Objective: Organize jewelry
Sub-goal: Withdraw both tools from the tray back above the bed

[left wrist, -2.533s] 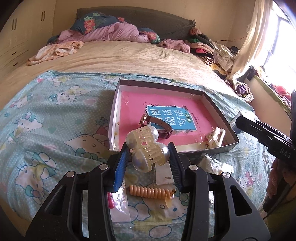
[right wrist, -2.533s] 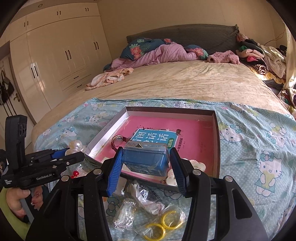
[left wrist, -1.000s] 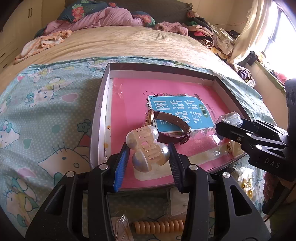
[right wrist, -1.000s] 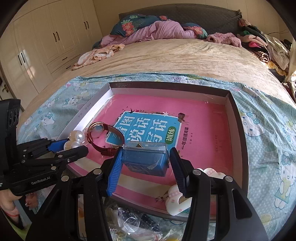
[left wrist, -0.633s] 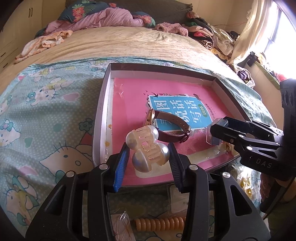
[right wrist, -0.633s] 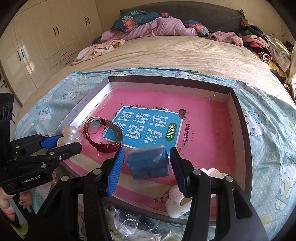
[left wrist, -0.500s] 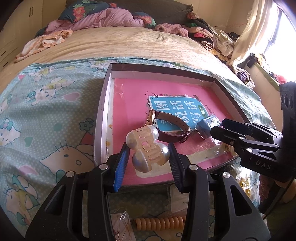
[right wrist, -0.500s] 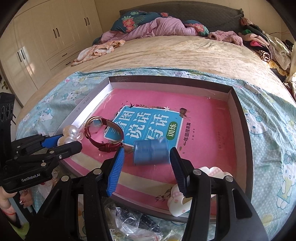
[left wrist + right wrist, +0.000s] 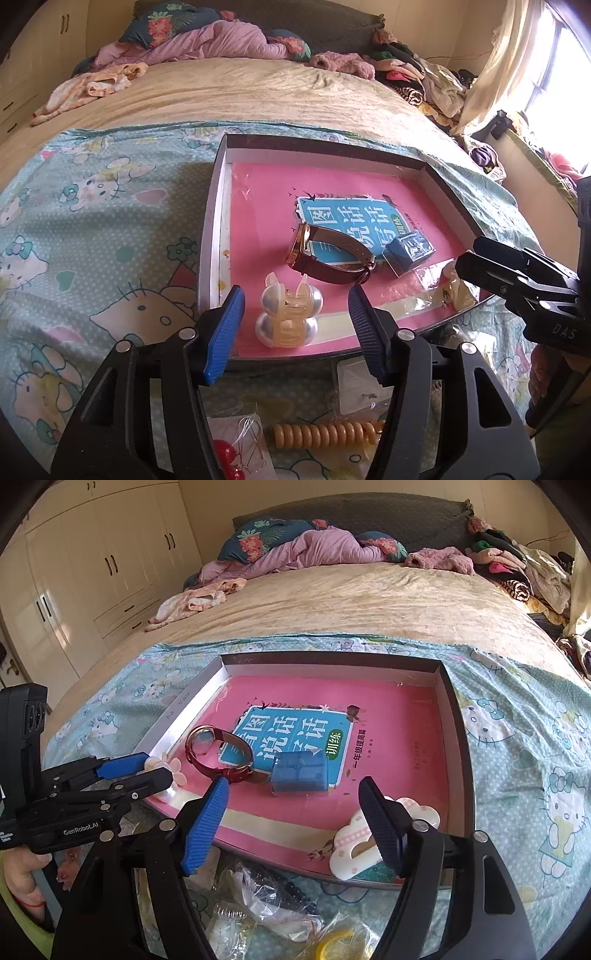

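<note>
Right gripper, marked "DAS", and left gripper, marked "GenRobot.AI", both opening and gripping nothing over tray with possibly "训练" booklet.

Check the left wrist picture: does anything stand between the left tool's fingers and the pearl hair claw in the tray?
Nothing visible does. The left tool, its jaws opening, frames the pearl hair claw lying in the tray; the watch lies beyond it.
</note>
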Available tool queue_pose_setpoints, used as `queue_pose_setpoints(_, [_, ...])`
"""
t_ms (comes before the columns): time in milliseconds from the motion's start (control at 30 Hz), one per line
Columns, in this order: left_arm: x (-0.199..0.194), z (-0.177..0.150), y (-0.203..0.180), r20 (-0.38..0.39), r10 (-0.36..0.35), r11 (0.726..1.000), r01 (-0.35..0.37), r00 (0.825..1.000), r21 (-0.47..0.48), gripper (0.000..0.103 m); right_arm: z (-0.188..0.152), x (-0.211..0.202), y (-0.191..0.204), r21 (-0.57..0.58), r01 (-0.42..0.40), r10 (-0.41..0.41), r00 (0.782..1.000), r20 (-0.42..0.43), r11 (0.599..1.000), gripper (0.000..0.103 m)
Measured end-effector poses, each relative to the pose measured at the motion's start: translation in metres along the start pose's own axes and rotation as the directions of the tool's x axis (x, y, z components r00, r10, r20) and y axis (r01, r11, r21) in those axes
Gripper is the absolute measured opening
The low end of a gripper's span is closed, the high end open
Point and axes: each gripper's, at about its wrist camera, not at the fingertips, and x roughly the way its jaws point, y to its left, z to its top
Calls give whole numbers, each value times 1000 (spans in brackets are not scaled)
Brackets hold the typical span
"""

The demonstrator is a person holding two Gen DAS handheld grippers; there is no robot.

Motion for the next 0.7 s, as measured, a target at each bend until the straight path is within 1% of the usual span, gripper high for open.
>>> queue_pose_setpoints(67, [-4, 1, 1, 8, -2, 1000, 2, 1000, -4, 56, 0, -5, -1, 4, 2, -2, 1000, 10, 1000, 78])
queue_pose_setpoints(167, [-8, 1, 2, 15, 2, 1000, -2, 1000, -12, 62, 0, -13, -2, 13, 9, -10, 1000, 26, 1000, 82])
queue_pose_setpoints(233, [-11, 2, 2, 23, 8, 1000, -8, 1000, -17, 69, 0, -17, -3, 24, 13, -14, 999, 38, 1000, 86])
queue_pose_setpoints(333, [-16, 2, 2, 33, 15, 1000, -14, 999, -22, 74, 0, -24, -6, 33, 13, -15, 999, 50, 999, 88])
queue_pose_setpoints(400, [-19, 2, 2, 36, 19, 1000, -18, 999, -26, 74, -1, -28, -7, 36, 17, -19, 998, 57, 999, 90])
queue_pose_setpoints(467, [-23, 2, 3, 44, 28, 999, -27, 999, -33, 79, -1, -32, -8, 40, 18, -20, 998, 62, 999, 93])
queue_pose_setpoints(500, [-25, 2, 4, 47, 34, 999, -32, 998, -37, 85, -1, -34, -8, 42, 18, -21, 998, 65, 999, 93])
queue_pose_setpoints(600, [-30, 2, 5, 56, 43, 998, -40, 998, -42, 87, -1, -39, -10, 51, 22, -25, 997, 74, 998, 96])
queue_pose_setpoints(633, [-32, 2, 6, 58, 46, 998, -43, 997, -44, 90, -1, -41, -10, 53, 20, -24, 997, 77, 998, 97])
queue_pose_setpoints(700, [-36, 2, 7, 65, 47, 998, -44, 997, -49, 93, 0, -45, -10, 54, 19, -24, 996, 85, 998, 97])
